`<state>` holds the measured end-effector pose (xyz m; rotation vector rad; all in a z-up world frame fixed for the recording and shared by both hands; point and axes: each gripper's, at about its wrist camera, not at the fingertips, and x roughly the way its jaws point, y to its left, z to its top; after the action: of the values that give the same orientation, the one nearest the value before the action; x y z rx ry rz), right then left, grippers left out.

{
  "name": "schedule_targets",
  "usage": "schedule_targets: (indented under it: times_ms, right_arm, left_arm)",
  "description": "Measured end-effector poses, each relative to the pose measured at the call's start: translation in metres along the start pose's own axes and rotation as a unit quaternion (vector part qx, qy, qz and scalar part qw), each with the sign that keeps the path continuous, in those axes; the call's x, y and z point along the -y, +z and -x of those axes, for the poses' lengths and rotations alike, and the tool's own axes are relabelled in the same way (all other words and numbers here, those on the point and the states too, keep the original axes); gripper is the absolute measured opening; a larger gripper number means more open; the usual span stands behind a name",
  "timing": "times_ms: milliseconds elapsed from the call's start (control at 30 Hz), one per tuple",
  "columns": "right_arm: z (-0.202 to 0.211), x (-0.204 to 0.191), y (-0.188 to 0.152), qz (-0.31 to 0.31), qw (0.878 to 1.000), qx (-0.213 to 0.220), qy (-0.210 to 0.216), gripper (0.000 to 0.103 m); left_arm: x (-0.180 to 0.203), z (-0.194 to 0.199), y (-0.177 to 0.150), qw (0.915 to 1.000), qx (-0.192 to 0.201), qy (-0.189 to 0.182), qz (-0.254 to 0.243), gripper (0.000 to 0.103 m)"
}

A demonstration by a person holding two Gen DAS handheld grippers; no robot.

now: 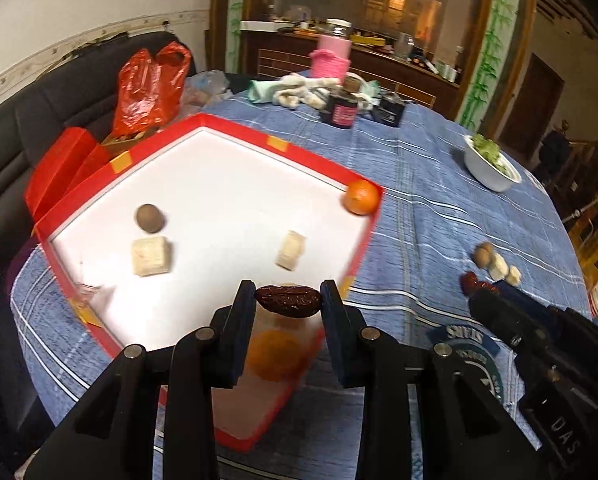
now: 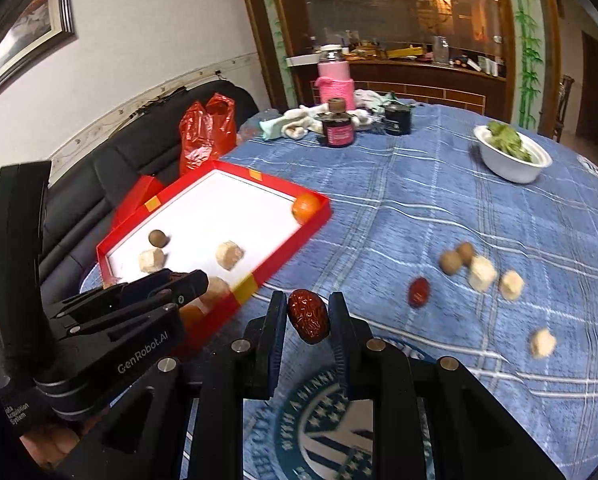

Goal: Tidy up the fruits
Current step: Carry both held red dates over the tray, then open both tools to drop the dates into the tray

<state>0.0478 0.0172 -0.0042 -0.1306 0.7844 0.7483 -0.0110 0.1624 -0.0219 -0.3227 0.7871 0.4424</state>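
the left claw (image 1: 287, 300) was clamped on a dark date (image 1: 288, 299), held lengthwise between the pads above the near part of the red tray (image 1: 299, 152). the right claw (image 2: 307, 316) was clamped on a second date (image 2: 308, 316), held over the blue cloth of the desk (image 2: 419, 208), just outside the tray's near edge.

status of the tray, as visible in the left view:
- one orange (image 1: 361, 197) in the far right corner
- one brown nut (image 1: 150, 218) with a pale block (image 1: 152, 256) just beside it
- a second pale block (image 1: 290, 255) nearer the middle
- another orange (image 1: 275, 354), blurred, below the left claw

items left on the cloth, as visible in the right view:
- one loose red date (image 2: 419, 292)
- two brown nuts (image 2: 457, 260), touching
- two pale blocks just beside the nuts (image 2: 482, 273), (image 2: 511, 285)
- one pale block (image 2: 543, 343) set apart, nearer the camera

judgement: the task stood roughly half done. both held dates had yet to be set down in the tray, and about six pieces remained to be collected. a white bowl (image 2: 511, 164) of greens stood well apart at the far side and appeared not to be part of the sorting
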Motion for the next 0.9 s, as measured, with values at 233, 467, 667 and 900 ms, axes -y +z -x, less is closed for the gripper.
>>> schedule_targets:
  times_ms: [233,467,667,900]
  right_arm:
    - [-0.018,-0.023,0.021,0.017,1.0,0.007,0.023,0.021]
    - [-0.035,-0.044,0.03,0.027,0.999,0.011,0.044,0.021]
    - [-0.055,-0.058,0.04,0.034,0.998,0.014,0.054,0.021]
    - [-0.083,-0.072,0.049,0.036,0.997,-0.001,0.063,0.021]
  left_arm:
    - [-0.023,-0.01,0.006,0.9996,-0.005,0.019,0.02,0.031]
    - [-0.052,-0.013,0.01,0.9979,-0.001,0.035,0.054,0.031]
    - [-0.069,-0.017,0.018,0.9965,0.005,0.05,0.067,0.031]
    - [-0.087,-0.023,0.033,0.9939,0.012,0.076,0.08,0.031]
